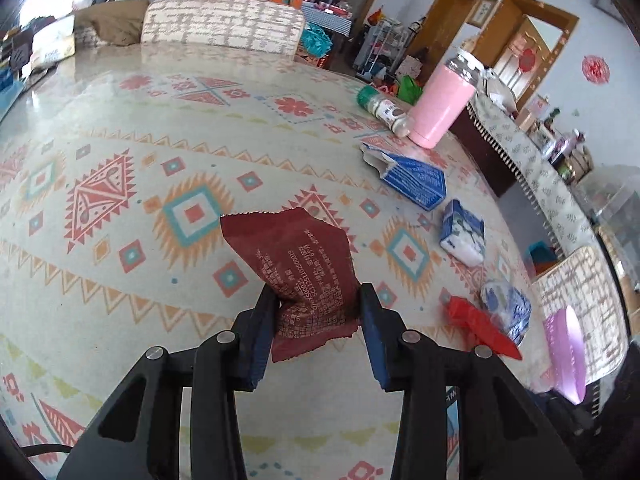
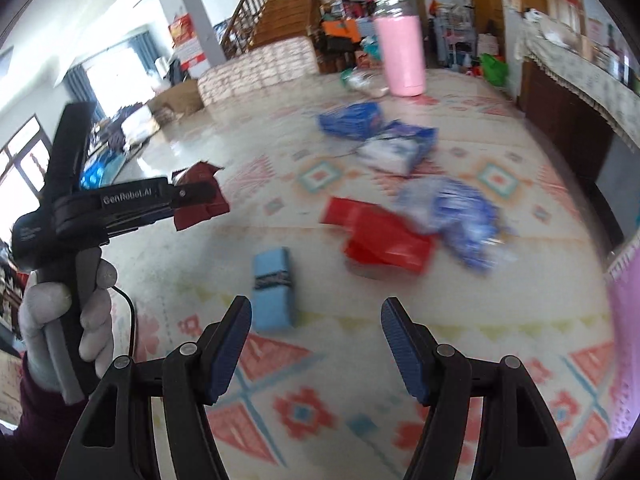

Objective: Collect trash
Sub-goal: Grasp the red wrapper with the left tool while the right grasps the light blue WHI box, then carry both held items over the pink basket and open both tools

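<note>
My left gripper (image 1: 318, 300) is shut on a dark red snack wrapper (image 1: 304, 264), held above the patterned tablecloth (image 1: 120, 184). In the right wrist view that same left gripper (image 2: 200, 196), in a gloved hand (image 2: 68, 312), carries the dark red wrapper (image 2: 202, 210) at the left. My right gripper (image 2: 316, 316) stands open with nothing between its fingers, just in front of a light blue packet (image 2: 274, 288). Beyond lie a bright red bag (image 2: 384, 240), crumpled blue-and-white wrappers (image 2: 452, 216) and blue cartons (image 2: 352, 120). The red bag (image 1: 480, 326) also shows at the right in the left wrist view.
A pink tumbler (image 1: 442, 104) and a green-capped bottle (image 1: 382, 110) lying on its side are at the table's far end. A purple thing (image 1: 568, 352) sits at the right edge. A padded chair back (image 1: 224, 24) stands behind the table, and a sideboard (image 2: 580, 120) runs along the right.
</note>
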Tool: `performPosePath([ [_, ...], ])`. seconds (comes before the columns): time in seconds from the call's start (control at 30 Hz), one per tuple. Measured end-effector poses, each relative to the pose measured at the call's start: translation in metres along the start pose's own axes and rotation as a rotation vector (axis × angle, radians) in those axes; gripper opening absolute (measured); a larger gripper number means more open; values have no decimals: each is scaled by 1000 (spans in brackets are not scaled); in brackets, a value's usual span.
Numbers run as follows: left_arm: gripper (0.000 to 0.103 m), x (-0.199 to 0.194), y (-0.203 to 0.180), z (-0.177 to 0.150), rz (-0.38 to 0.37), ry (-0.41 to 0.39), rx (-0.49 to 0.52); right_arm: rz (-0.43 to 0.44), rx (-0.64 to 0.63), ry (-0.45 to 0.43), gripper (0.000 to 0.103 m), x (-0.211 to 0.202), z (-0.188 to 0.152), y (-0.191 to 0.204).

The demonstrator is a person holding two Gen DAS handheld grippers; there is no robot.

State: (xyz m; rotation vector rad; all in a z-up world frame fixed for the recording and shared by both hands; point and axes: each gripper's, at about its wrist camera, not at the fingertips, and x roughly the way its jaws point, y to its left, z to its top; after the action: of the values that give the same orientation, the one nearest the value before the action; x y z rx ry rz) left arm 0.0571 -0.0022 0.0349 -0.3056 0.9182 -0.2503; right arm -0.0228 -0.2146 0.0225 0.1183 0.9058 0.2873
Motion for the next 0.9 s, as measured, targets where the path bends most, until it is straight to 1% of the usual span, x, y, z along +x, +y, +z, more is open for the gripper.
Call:
performPosePath([
  [0.1, 39, -4, 2, 2, -9, -11, -10, -31, -38, 19, 65, 20, 7, 15],
  [0.17, 39, -5, -1, 2, 3, -18, -2, -60, -59, 27, 61, 30, 11, 24],
  [0.27, 39, -7, -5, 2, 7, -25, 11, -114, -77, 36, 55, 39, 14, 32],
  [0.4, 39, -11, -6, 1, 3, -32, 17, -159, -77, 46, 48, 43, 14, 35],
  [0.47, 39, -13, -8, 1, 3, -40, 21, -178, -82, 46, 37, 43, 14, 36],
  [0.53, 39, -15, -9, 0, 5, -46, 25, -186, -78, 44, 29, 41, 12, 36],
  [0.7, 39, -16, -11, -1, 2, -50, 32, -170, -42, 40, 29, 30, 7, 33],
  [0.9, 39, -15, -17, -4, 13, -52, 55, -165, -5, 11, 29, 3, -2, 27],
])
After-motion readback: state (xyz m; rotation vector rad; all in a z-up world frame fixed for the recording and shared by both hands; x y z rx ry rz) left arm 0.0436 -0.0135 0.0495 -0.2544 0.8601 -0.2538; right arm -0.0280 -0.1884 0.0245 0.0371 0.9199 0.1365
